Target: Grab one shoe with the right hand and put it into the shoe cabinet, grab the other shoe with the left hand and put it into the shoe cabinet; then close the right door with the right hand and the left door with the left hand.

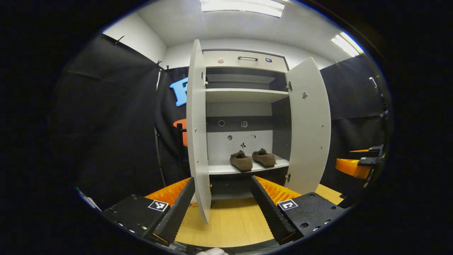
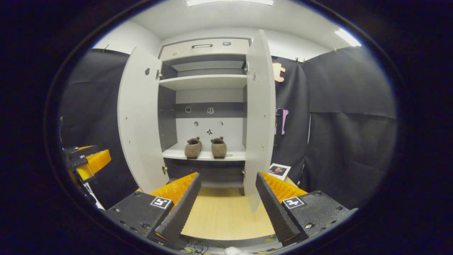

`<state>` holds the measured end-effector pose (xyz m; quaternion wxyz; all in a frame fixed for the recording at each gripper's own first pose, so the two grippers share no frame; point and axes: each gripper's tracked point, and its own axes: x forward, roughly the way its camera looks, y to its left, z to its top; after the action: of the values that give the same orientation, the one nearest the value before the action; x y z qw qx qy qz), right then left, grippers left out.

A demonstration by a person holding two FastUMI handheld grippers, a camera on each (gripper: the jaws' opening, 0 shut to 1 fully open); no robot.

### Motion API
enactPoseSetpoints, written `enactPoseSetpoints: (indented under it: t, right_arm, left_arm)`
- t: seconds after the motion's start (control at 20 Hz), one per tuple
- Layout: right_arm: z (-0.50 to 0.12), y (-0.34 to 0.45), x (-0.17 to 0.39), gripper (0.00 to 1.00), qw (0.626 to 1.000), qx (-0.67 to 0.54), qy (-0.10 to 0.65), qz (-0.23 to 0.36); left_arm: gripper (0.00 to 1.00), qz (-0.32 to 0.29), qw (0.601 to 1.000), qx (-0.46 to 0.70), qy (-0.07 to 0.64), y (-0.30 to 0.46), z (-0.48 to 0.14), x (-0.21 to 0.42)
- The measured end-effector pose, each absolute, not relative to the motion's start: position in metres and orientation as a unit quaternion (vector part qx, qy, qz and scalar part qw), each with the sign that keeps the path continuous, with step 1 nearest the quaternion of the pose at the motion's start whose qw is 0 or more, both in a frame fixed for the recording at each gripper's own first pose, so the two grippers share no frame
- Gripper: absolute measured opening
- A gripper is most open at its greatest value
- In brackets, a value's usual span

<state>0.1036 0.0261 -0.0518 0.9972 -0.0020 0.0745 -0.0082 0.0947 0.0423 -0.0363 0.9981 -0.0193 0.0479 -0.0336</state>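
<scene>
Shoes: both brown shoes, one [image 1: 241,161] on the left and the other [image 1: 264,158] on the right, are sitting side by side on the lower shelf [image 1: 226,169] inside the shoe cabinet [image 1: 244,60], toes pointing inward.
Stage: judging from that, the shoe placing is finished and the door closing is coming up, right door first.
Right door: the right door [image 2: 260,117] is standing wide open, its near edge hanging between the fingers of the right gripper [image 2: 226,202] in the right gripper view.
Left door: the left door [image 1: 196,127] is likewise swung out, its lower edge lying between the fingers of the left gripper [image 1: 221,205] in the left gripper view.
Right claw: spread wide, gripping nothing.
Left claw: spread wide too, empty.
Doing it well: I would be pushing the outer face of the right door with one finger, near the free edge and away from the hinge, following the arc until the panel is meeting the frame; pinching seems needless.
Order: the left door should be waiting until the right one is seated.
Around: a small printed card [image 2: 279,170] is lying on the wooden floor [image 2: 219,216] right of the cabinet, near the black cloth.
In the way: the shoes are sitting well back on the shelf, so they are probably not blocking either door; the left gripper is hovering at the far left of the right gripper view, apart from the right door's sweep.
</scene>
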Motion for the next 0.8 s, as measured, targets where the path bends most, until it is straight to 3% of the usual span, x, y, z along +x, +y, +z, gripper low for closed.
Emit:
enactPoseSetpoints:
  t: [0.2, 0.65, 0.8]
  right_arm:
    - [-0.038, -0.006, 0.124, 0.99, 0.998, -0.004, 0.060, -0.016]
    - [0.005, -0.164, 0.208, 0.99, 0.996, 0.006, 0.027, -0.090]
    - [0.008, -0.184, 0.244, 0.99, 0.996, 0.024, 0.035, -0.076]
  left_arm:
    - [0.96, -0.024, 0.998, -0.027, 0.044, 0.037, -0.029, 0.101]
    - [0.96, 0.018, 0.999, -0.023, 0.043, -0.014, -0.016, 0.123]
    - [0.96, 0.032, 0.998, -0.025, 0.043, -0.033, -0.013, 0.127]
